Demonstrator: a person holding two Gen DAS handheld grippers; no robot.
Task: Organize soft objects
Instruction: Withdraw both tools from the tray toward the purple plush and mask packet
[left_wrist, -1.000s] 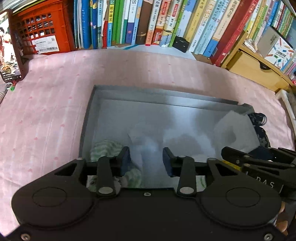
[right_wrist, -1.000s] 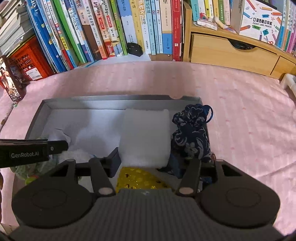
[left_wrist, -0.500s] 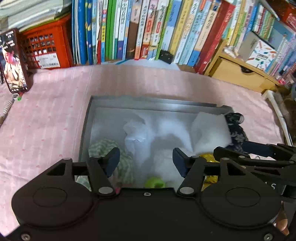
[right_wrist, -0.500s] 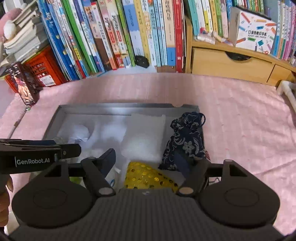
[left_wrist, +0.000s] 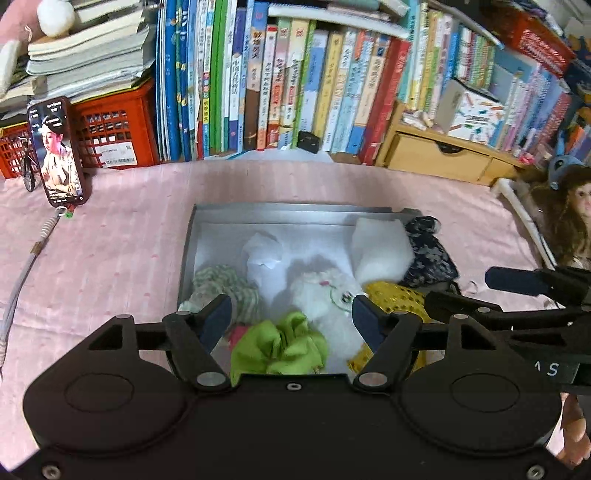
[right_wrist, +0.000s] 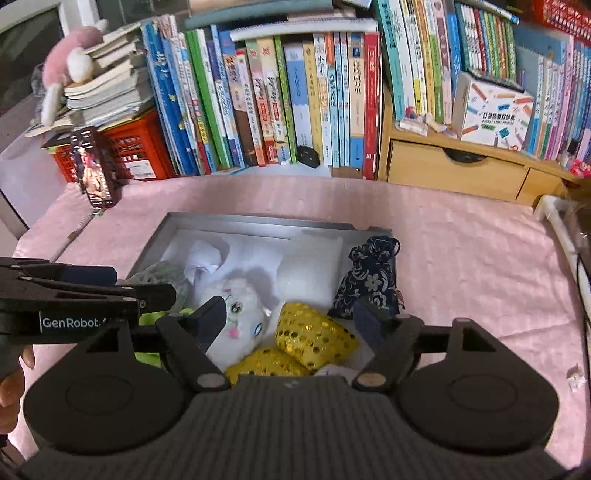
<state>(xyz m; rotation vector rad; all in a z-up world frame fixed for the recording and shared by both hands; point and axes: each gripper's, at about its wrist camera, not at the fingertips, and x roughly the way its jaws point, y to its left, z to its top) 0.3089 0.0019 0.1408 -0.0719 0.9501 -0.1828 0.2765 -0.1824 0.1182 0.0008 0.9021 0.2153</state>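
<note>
A grey open box (left_wrist: 280, 212) (right_wrist: 258, 223) sits on the pink cloth and holds several soft things: a white plush cat (left_wrist: 325, 291) (right_wrist: 240, 314), a green cloth (left_wrist: 280, 343), a green-striped knit piece (left_wrist: 225, 284), a white pad (left_wrist: 380, 251) (right_wrist: 310, 266), a yellow sequin pouch (left_wrist: 395, 299) (right_wrist: 314, 332), a navy floral pouch (left_wrist: 428, 254) (right_wrist: 369, 280) and crumpled white paper (left_wrist: 262, 254). My left gripper (left_wrist: 291, 317) is open and empty above the box's near edge. My right gripper (right_wrist: 291, 321) is open and empty above the near right part of the box.
A row of books (left_wrist: 295, 85) and a red crate (left_wrist: 114, 129) stand behind the cloth. A phone (left_wrist: 59, 151) leans at the back left with a cable (left_wrist: 22, 273). A wooden drawer unit (right_wrist: 458, 170) is at the back right. A doll (left_wrist: 569, 218) is at the far right.
Both grippers have pulled back and up from the box. The left gripper's jaws have opened wider. More of the box's contents show now.
</note>
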